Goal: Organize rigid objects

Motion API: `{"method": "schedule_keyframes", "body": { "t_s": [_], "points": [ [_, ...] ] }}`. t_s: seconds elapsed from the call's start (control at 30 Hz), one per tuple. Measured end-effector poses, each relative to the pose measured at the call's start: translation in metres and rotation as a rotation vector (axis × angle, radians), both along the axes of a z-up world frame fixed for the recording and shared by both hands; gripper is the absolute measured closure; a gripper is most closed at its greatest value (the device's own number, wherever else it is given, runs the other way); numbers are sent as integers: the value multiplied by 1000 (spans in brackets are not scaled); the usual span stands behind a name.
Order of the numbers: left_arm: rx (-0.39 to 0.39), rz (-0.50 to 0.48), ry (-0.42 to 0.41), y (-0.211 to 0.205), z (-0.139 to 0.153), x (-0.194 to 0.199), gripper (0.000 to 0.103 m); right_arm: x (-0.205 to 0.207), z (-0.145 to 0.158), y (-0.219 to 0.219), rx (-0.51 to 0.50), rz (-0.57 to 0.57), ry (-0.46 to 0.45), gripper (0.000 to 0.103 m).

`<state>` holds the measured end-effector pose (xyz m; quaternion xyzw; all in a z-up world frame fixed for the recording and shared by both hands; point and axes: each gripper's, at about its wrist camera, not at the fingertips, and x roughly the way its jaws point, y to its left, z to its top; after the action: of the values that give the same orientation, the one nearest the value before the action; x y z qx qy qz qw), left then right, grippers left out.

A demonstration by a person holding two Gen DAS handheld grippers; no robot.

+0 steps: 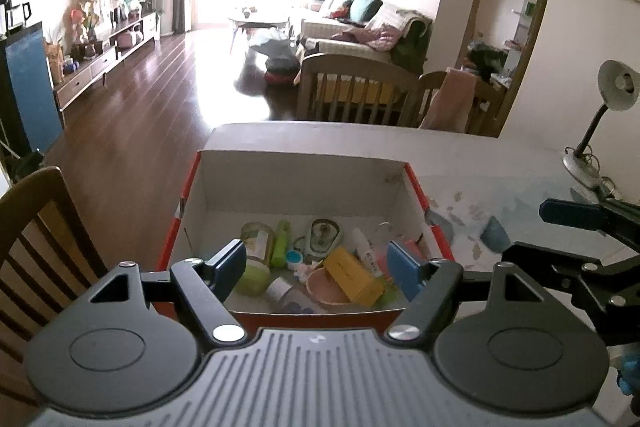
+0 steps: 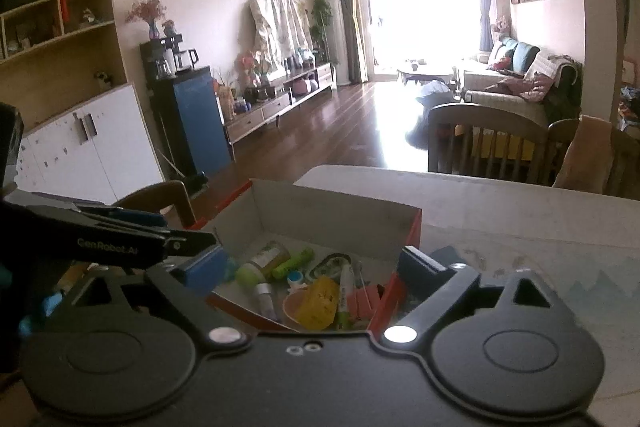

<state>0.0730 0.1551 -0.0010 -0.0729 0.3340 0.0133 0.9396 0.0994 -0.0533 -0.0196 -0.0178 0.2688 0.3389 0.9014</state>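
A red cardboard box (image 1: 298, 179) with a white inside stands on the table and holds several small items: a yellow carton (image 1: 354, 275), a pink bowl (image 1: 324, 289), a glass jar with a green lid (image 1: 256, 251), a green tube (image 1: 281, 243), a white tube (image 1: 366, 249). My left gripper (image 1: 318, 265) is open and empty above the box's near edge. The box also shows in the right wrist view (image 2: 340, 219). My right gripper (image 2: 308, 267) is open and empty above the box's near right corner. The left gripper (image 2: 120, 239) reaches in from the left there.
The table (image 1: 500, 163) has a pale printed cover. A desk lamp (image 1: 600, 123) stands at its far right. Wooden chairs (image 1: 356, 91) stand beyond the table, and another chair (image 1: 36, 227) is at the left. The right gripper (image 1: 584, 227) shows at the right edge.
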Motion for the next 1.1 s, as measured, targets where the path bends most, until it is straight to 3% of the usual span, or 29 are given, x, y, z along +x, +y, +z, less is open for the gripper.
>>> {"method": "schedule_keyframes", "body": {
  "t_s": [0.07,0.2,0.3,1.1],
  "points": [
    [1,-2,-13,-2,1,-4,19,-3,0,-3,15,-8,-11,1],
    [-6,-12,-30,-5,2,-12,17,-9,1,-8,47,-12,-15,0],
    [-7,-7,-25,-8,1,-16,0,-12,2,-11,60,-12,-21,0],
    [7,75,-76,-11,2,-37,0,-24,-3,-24,78,-35,9,0]
  ]
}}
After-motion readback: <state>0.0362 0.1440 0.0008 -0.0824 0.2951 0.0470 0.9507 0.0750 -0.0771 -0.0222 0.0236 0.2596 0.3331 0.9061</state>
